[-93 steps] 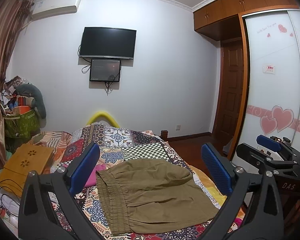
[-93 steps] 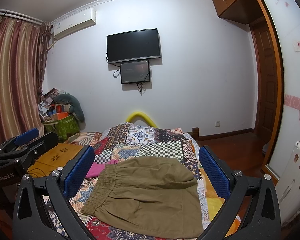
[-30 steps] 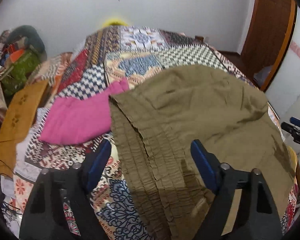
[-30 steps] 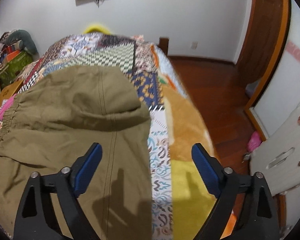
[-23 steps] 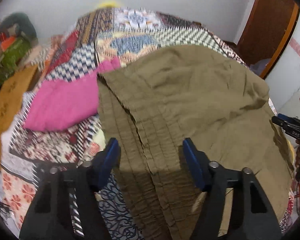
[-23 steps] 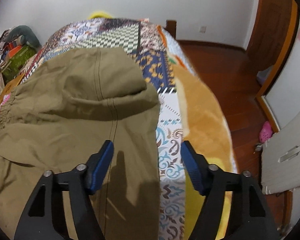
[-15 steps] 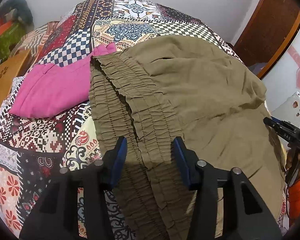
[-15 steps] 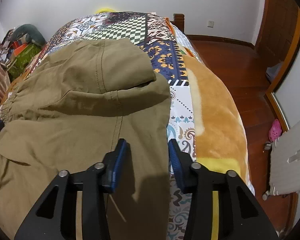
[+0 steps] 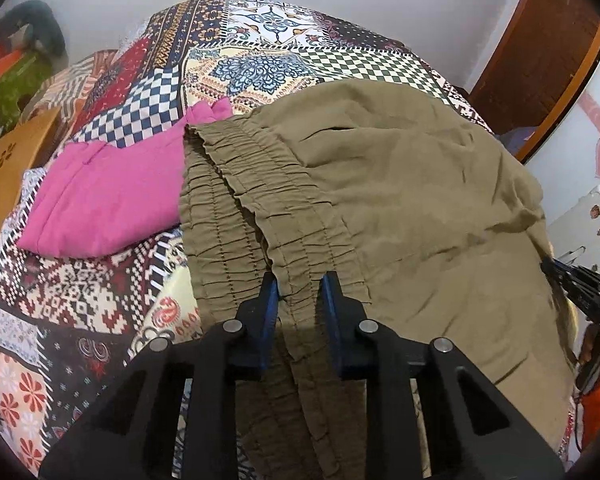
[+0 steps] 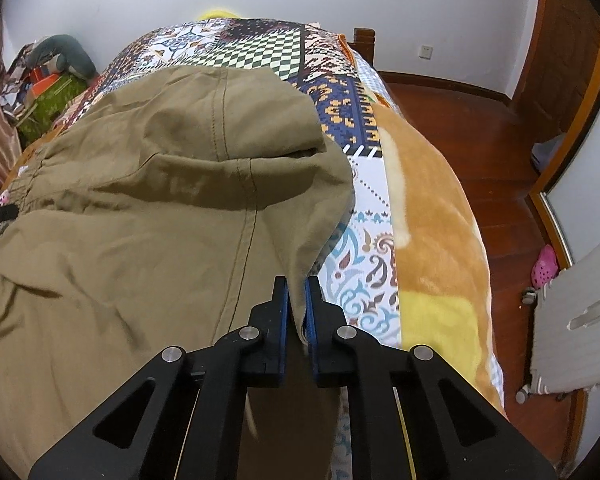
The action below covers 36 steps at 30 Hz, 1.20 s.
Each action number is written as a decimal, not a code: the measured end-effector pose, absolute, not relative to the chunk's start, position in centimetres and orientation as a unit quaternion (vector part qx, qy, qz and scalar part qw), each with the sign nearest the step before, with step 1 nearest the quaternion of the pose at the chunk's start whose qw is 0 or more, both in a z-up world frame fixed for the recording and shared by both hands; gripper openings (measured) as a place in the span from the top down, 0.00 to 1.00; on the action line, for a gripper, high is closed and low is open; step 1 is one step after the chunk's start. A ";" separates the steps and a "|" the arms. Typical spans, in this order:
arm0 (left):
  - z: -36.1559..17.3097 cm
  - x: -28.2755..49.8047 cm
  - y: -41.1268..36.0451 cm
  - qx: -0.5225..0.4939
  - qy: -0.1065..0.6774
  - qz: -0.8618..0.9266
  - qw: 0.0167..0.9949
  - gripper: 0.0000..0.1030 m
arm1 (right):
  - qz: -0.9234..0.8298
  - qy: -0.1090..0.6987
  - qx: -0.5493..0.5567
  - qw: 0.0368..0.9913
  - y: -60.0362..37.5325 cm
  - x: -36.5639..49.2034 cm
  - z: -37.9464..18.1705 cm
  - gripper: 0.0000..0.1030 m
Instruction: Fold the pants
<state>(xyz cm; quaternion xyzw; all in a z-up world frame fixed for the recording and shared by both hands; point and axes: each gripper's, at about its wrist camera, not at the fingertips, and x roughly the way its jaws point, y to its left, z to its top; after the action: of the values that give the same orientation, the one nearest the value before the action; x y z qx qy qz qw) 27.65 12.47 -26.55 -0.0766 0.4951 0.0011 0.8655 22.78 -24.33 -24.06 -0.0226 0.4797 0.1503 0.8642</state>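
Left wrist: left tool [image 9: 298, 286] closing around olive pants' [image 9: 400, 200] waistband; right tool [image 10: 296, 288] clamps hem.

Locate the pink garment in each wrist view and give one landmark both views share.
Left wrist: the pink garment lies left of centre on the patchwork bedspread, its right edge against the olive pants' elastic waistband.
Right wrist: not in view.
Shared landmark: the green-and-white checkered patch beyond the pants.

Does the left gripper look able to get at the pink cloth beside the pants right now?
Probably not yet: the left gripper is closing on the pants' waistband. The pink cloth itself lies uncovered on the quilt.
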 end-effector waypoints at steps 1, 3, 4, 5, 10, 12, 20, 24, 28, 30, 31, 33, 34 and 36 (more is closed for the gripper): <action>-26.5 27.8 12.5 -0.070 0.495 0.007 0.866 0.83 | 0.150 0.481 -0.023 0.864 -24.3 22.6 -24.1 0.93; -26.5 28.0 12.8 -0.064 0.495 0.017 0.866 0.83 | 0.149 0.483 -0.021 0.862 -24.4 22.3 -24.1 0.94; -26.5 28.1 13.1 -0.069 0.498 0.015 0.865 0.83 | 0.150 0.484 -0.018 0.862 -24.4 22.2 -24.0 0.94; -26.6 28.2 13.2 -0.071 0.500 0.012 0.863 0.82 | 0.150 0.485 -0.015 0.861 -24.4 22.1 -24.0 0.93; -26.0 27.9 12.5 -0.041 0.503 0.017 0.863 0.82 | 0.144 0.491 -0.006 0.859 -24.4 22.4 -23.7 0.93; -25.4 27.9 12.6 -0.039 0.502 0.020 0.864 0.75 | 0.141 0.489 -0.012 0.861 -24.2 22.5 -23.2 0.92; -21.8 28.8 14.7 -0.058 0.461 0.040 0.884 0.38 | 0.141 0.430 -0.011 0.892 -24.3 23.8 -19.7 0.57; -21.6 29.8 15.3 -0.056 0.457 0.047 0.886 0.31 | 0.141 0.419 -0.004 0.897 -24.1 25.5 -19.2 0.56; -22.4 31.3 15.2 -0.051 0.469 0.042 0.881 0.31 | 0.142 0.421 0.002 0.896 -23.7 27.3 -19.8 0.56; -23.2 32.1 14.9 -0.050 0.479 0.035 0.876 0.31 | 0.145 0.425 0.007 0.893 -23.6 28.1 -20.2 0.55; -23.7 32.5 14.8 -0.052 0.483 0.031 0.873 0.31 | 0.148 0.428 0.012 0.891 -23.4 28.7 -20.5 0.55; -24.3 33.0 14.7 -0.057 0.490 0.022 0.870 0.31 | 0.152 0.434 0.016 0.888 -23.1 29.4 -20.9 0.55; -24.6 33.3 14.7 -0.061 0.495 0.017 0.867 0.32 | 0.156 0.437 0.017 0.886 -22.9 29.9 -21.2 0.55; -25.2 33.8 14.6 -0.067 0.502 0.009 0.862 0.36 | 0.161 0.444 0.016 0.881 -22.5 30.9 -21.8 0.55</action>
<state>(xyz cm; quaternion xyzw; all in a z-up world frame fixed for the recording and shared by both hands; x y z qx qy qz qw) 33.85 14.58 -25.21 -0.0669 0.5016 0.0091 0.8624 30.85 -22.46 -21.78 0.0163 0.4438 0.1613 0.8813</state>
